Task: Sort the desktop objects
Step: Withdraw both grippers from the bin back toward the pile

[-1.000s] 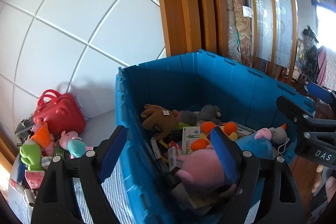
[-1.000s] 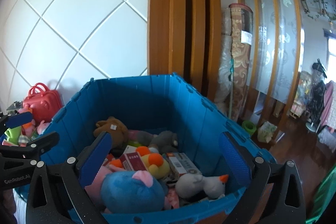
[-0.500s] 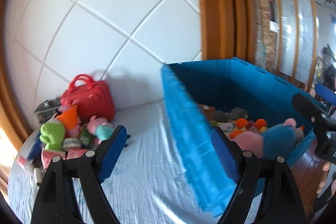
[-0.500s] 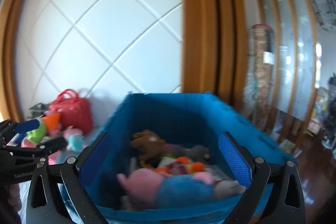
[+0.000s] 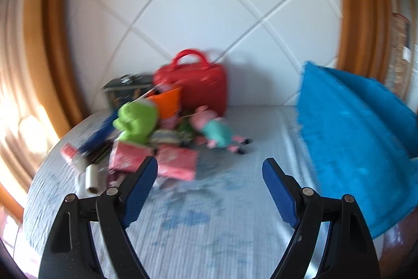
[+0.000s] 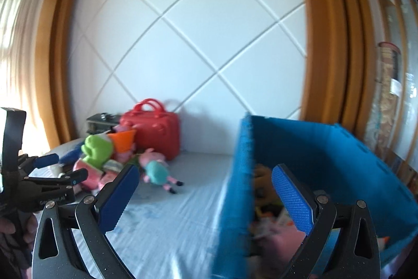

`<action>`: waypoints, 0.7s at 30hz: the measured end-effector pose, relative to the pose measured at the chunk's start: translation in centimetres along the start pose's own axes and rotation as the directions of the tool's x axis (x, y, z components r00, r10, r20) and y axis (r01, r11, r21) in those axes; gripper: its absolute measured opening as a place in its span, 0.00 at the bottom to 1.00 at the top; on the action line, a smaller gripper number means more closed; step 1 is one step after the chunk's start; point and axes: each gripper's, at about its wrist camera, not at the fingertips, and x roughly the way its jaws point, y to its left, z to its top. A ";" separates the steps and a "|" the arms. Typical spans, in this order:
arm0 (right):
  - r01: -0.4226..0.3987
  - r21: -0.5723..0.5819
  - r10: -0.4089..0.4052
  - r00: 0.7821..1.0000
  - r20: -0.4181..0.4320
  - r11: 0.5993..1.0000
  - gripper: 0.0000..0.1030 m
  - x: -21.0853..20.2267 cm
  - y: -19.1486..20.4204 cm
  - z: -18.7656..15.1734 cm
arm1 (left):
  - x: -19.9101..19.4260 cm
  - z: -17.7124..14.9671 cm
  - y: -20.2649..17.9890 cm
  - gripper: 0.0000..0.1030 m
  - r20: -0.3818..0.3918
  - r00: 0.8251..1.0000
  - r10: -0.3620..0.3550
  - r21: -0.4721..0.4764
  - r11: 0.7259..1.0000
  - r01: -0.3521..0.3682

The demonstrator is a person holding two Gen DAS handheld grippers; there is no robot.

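A pile of toys lies on the pale blue cloth: a green plush frog (image 5: 137,119), a pink pig doll in a teal dress (image 5: 215,130), pink boxes (image 5: 177,164) and an orange item (image 5: 167,101), in front of a red case (image 5: 193,85). A blue bin (image 5: 350,137) stands on the right; in the right wrist view (image 6: 326,156) it holds plush toys. My left gripper (image 5: 210,174) is open and empty, short of the pile. My right gripper (image 6: 206,182) is open and empty, astride the bin's left wall. The left gripper also shows in the right wrist view (image 6: 65,166).
A white panelled wall with wooden frames stands behind the cloth. A dark box (image 5: 125,90) sits behind the pile. A white roll (image 5: 91,178) and a small tube (image 5: 73,156) lie at the pile's left. A curtain (image 6: 15,43) hangs at far left.
Both grippers have swung left, away from the bin's inside and toward the toy pile. The pile now sits centre in the left wrist view. Both stayed open.
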 end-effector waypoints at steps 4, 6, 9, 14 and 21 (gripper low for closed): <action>-0.036 0.004 0.037 0.998 -0.047 0.999 1.00 2.7 4.1 0.1 | 2.6 -1.3 6.7 0.80 -0.066 0.995 0.073 -0.040 0.996 -0.076; -0.050 0.015 0.051 0.996 -0.077 0.999 1.00 4.3 6.2 -0.1 | 4.0 -2.0 10.3 0.80 -0.109 0.989 0.101 -0.059 0.992 -0.108; -0.072 0.023 0.075 0.989 -0.128 0.997 1.00 6.8 9.7 -0.3 | 5.5 -3.1 15.5 0.80 -0.157 0.978 0.137 -0.094 0.984 -0.153; -0.094 0.019 0.096 0.969 -0.227 0.995 1.00 11.5 15.5 -1.6 | 8.0 -4.8 23.6 0.80 -0.231 0.953 0.197 -0.134 0.964 -0.232; -0.077 0.024 0.080 0.914 -0.397 0.997 1.00 18.2 19.8 -5.2 | 12.2 -8.2 31.6 0.80 -0.344 0.906 0.246 -0.152 0.938 -0.312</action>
